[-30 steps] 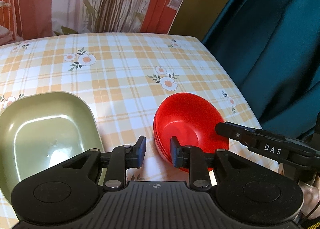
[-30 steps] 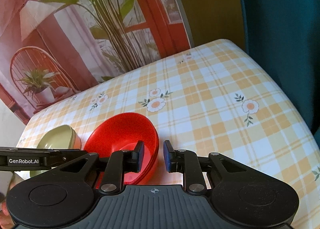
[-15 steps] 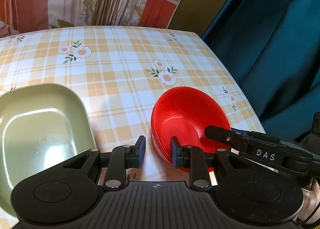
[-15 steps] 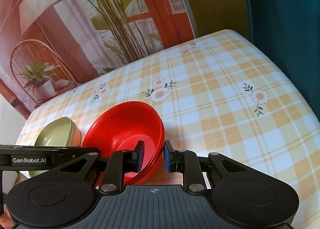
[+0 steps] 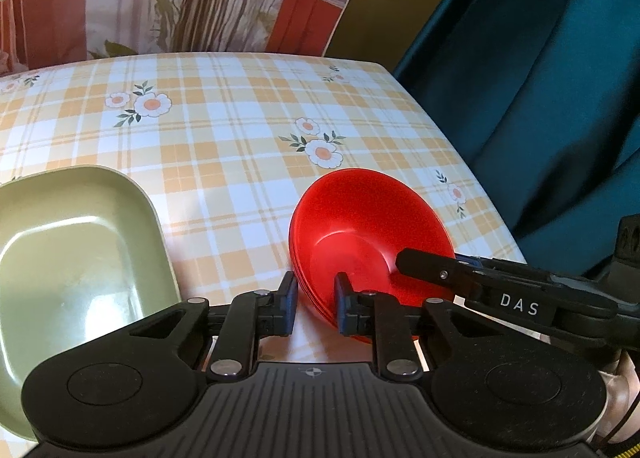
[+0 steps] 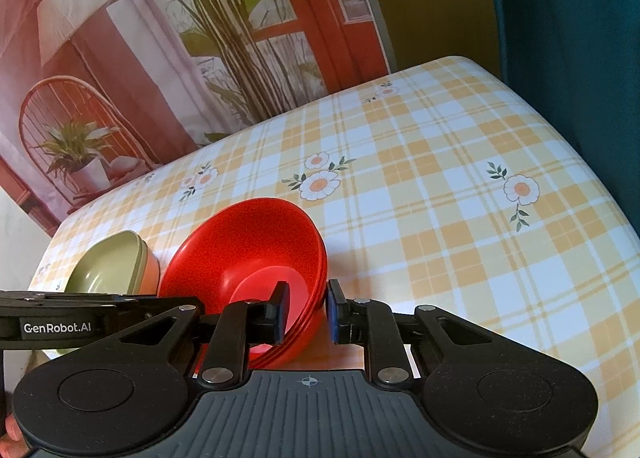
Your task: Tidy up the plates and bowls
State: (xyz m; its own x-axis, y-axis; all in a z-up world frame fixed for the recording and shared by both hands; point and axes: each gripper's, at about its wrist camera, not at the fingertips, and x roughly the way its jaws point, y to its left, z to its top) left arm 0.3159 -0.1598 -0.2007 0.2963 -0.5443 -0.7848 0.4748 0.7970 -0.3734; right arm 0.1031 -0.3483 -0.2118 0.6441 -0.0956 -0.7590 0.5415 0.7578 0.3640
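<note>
A stack of red bowls (image 5: 360, 213) sits on the checked tablecloth near its right edge. My left gripper (image 5: 316, 298) straddles the stack's near-left rim, one pad outside and one inside, with its jaws closing onto the rim. My right gripper (image 6: 307, 310) straddles the near-right rim of the same red bowls (image 6: 248, 242), and its jaws are closing on it too. Its side shows in the left wrist view as a black bar marked DAS (image 5: 520, 304). A green square bowl (image 5: 80, 258) lies left of the stack. In the right wrist view the green bowl (image 6: 108, 266) rests in an orange one (image 6: 150, 272).
The tablecloth (image 5: 240, 137) stretches bare behind the bowls to a printed backdrop with a plant (image 6: 240, 37). A dark teal curtain (image 5: 540, 97) hangs just past the table's right edge, close to the red stack.
Both pairs of jaws have narrowed onto the red bowls' rim, the left more than the right. Both views have shifted a little; the bowls stay where they were.
</note>
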